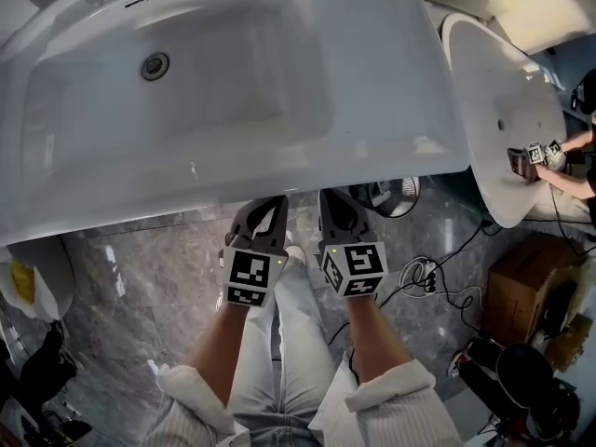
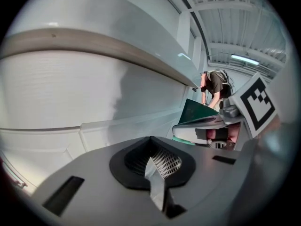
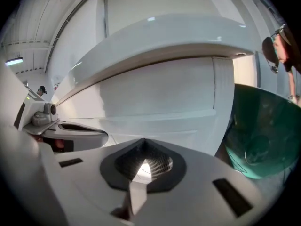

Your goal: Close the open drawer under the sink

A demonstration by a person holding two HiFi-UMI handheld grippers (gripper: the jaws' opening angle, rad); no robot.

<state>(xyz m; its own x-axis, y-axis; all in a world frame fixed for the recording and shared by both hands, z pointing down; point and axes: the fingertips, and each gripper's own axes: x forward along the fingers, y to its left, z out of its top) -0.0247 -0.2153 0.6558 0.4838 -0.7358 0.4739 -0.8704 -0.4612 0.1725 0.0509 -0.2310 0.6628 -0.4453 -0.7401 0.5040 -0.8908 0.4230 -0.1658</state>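
Your left gripper and right gripper — jaws pressed together, empty — face the drawer at 12 o'clock.

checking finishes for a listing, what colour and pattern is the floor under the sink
Grey, marble-veined and glossy: the floor shows best in the head view.

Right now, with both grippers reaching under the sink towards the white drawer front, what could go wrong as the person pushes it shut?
1. The sink rim hides the tips of the left gripper and right gripper in the head view, so either could slip off the drawer front unseen.
2. Both sets of jaws are together, giving a narrow pushing face.
3. Loose cables on the floor could trip the person.
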